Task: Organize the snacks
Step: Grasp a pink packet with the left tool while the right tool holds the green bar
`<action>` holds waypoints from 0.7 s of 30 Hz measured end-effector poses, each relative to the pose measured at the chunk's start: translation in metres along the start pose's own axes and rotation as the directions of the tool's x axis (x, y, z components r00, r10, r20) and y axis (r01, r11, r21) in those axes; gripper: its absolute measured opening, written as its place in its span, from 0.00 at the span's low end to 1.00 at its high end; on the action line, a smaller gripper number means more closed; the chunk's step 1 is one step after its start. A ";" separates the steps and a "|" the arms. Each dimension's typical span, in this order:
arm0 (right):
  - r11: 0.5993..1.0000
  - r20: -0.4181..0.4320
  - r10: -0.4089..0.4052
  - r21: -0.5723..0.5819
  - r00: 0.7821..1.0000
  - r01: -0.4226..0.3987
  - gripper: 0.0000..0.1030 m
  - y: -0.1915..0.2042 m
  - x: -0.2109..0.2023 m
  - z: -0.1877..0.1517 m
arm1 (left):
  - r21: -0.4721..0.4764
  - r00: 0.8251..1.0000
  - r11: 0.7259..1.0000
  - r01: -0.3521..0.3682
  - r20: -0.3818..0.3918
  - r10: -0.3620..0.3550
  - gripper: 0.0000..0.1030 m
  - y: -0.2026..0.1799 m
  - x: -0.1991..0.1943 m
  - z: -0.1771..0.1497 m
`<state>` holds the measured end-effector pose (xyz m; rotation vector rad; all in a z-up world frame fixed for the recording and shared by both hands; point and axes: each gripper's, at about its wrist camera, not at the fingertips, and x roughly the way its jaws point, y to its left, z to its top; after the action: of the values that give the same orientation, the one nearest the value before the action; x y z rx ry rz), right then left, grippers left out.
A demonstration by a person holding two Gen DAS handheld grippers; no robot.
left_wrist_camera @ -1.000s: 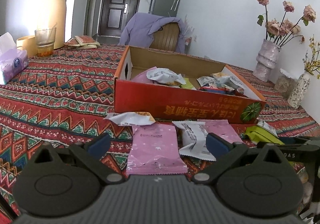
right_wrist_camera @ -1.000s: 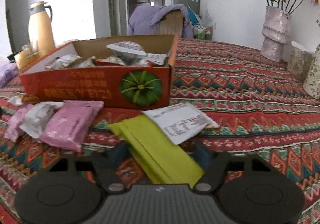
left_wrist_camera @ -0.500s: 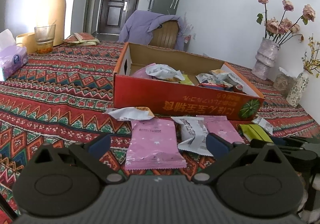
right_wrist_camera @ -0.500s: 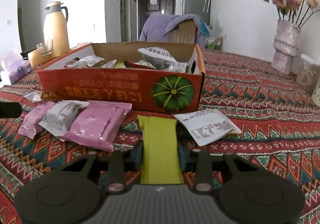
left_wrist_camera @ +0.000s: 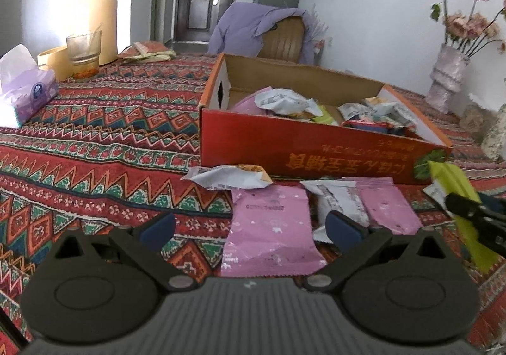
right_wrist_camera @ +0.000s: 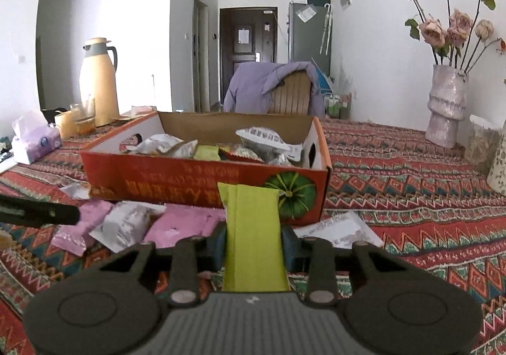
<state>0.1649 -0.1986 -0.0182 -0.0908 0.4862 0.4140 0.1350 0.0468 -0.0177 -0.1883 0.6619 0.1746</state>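
Green snack pack (right_wrist_camera: 253, 228) pinched between the pads of the right gripper (right_wrist_camera: 253, 242), lifted off the cloth, just in front of the red box (right_wrist_camera: 202, 181). Left gripper (left_wrist_camera: 249, 227) wide open, holding nothing, low over a pink pack (left_wrist_camera: 268, 228). Many snacks already in the box. More left on the tablecloth (left_wrist_camera: 95, 165): pink packs, white packs, one with an orange end (left_wrist_camera: 231, 176). Partly done, probably about half to go.
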 end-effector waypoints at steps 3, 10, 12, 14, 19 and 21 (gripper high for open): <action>1.000 0.011 0.008 -0.001 1.000 -0.008 0.33 0.001 -0.001 0.000 | 0.004 1.000 1.000 -0.019 -0.014 0.019 1.00 -0.003 0.009 0.004; 1.000 0.020 0.010 0.008 1.000 -0.010 0.33 0.000 -0.001 0.001 | 0.016 0.998 0.999 -0.048 -0.047 0.049 1.00 -0.014 0.028 0.011; 1.000 0.020 0.009 0.010 1.000 -0.009 0.33 -0.001 0.000 0.001 | 0.017 0.996 0.998 -0.063 -0.060 0.064 1.00 -0.016 0.033 0.010; 1.000 0.020 0.008 0.014 1.000 -0.008 0.33 -0.001 0.000 0.000 | 0.017 0.994 0.997 -0.074 -0.076 0.075 0.97 -0.017 0.037 0.009; 1.000 0.018 0.011 0.021 1.000 -0.011 0.33 -0.002 0.001 -0.001 | 0.025 0.992 0.996 -0.082 -0.093 0.084 0.88 -0.020 0.041 0.006; 1.000 0.017 0.013 0.023 1.000 -0.013 0.33 -0.002 0.001 -0.002 | 0.044 0.991 0.994 -0.096 -0.091 0.100 0.88 -0.023 0.041 0.005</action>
<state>0.1658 -0.2002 -0.0205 -0.0621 0.4755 0.4213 0.1750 0.0300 -0.0370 -0.1262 0.7671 0.2478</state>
